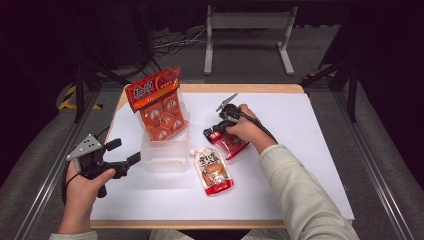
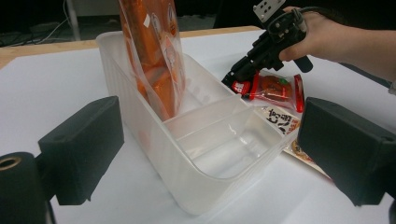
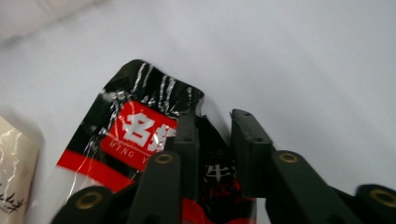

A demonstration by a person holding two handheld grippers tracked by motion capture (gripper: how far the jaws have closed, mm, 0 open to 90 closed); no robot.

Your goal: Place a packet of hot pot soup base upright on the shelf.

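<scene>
The red-and-black snack packet [image 1: 231, 145] lies flat on the white table sheet [image 1: 310, 150], just to the right of the clear plastic bin [image 1: 165, 155] and touching the upper edge of the cream-and-red spouted pouch [image 1: 214, 171]. In the right gripper view its black end [image 3: 140, 107] carries a red label with white Chinese characters and a line of small Latin letters beginning "MING"; the rest is too blurred to read. The right gripper [image 1: 210, 132] comes down on that end, its jaws drawn close on either side of the packet's edge, the left jaw lying against the film; whether both pads press it cannot be told.

The spouted pouch bears black brush-style characters on its cream top, not legible. Inside the bin, at its far end, stands an orange bag [image 1: 157, 102] of small wrapped pieces, with a red header with white characters.

To the left of the bin, the left gripper [image 1: 125, 152] hangs with jaws wide apart and empty, facing the bin's near wall.
</scene>
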